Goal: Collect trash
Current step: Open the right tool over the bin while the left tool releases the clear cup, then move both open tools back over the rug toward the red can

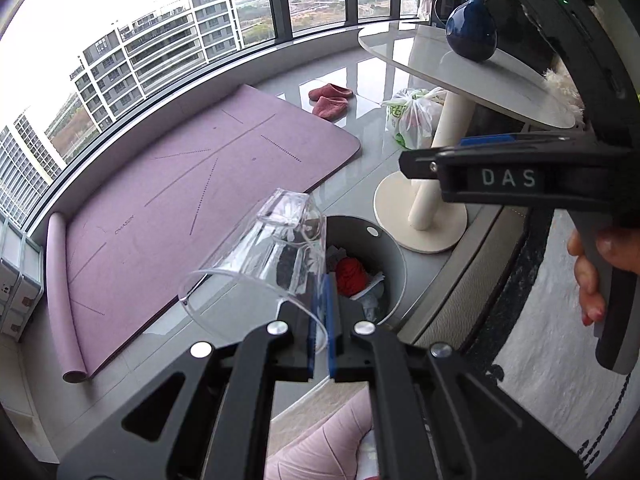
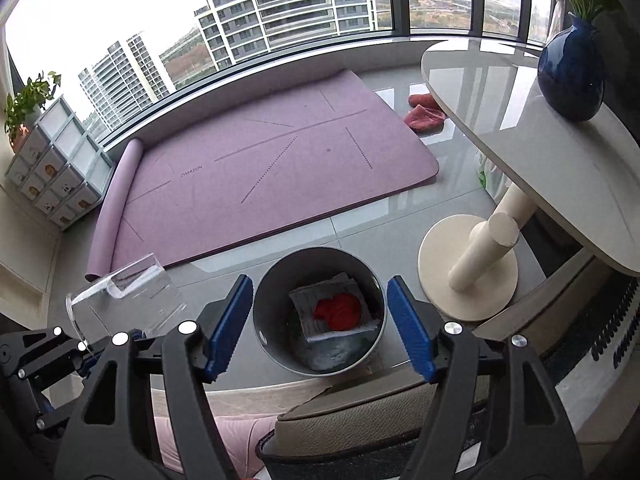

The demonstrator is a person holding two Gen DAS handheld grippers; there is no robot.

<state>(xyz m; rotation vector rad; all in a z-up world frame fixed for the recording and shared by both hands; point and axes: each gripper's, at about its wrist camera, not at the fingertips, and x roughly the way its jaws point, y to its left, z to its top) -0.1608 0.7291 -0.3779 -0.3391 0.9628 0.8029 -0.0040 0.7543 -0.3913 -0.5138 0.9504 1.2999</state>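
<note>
A glossy grey oval surface (image 2: 560, 168) on a cream pedestal is standing by a curved wall of windows, carrying a round, dark blue glazed vase (image 2: 570, 74) of green stalks. On the shiny tiled floor a matte purple yoga mat (image 2: 260, 168) is lying flat with one end rolled, two red slippers (image 1: 330, 100) beyond it, and a knotted thin plastic bag (image 1: 412, 118) is sitting beside the pedestal. Pale drawer boxes (image 2: 56, 172) are stacking up at the window's left end.

The left tongs (image 1: 320, 320) are pinching their blue pads together on the rim wall of a clear plastic cup (image 1: 264, 256), which is tilting on its side just above and left of the round grey trash bin (image 2: 320, 308). The bin is holding crumpled white paper and something red, possibly cloth. The right tongs (image 2: 320, 324) are hanging spread wide with nothing between them, framing the bin from above.
</note>
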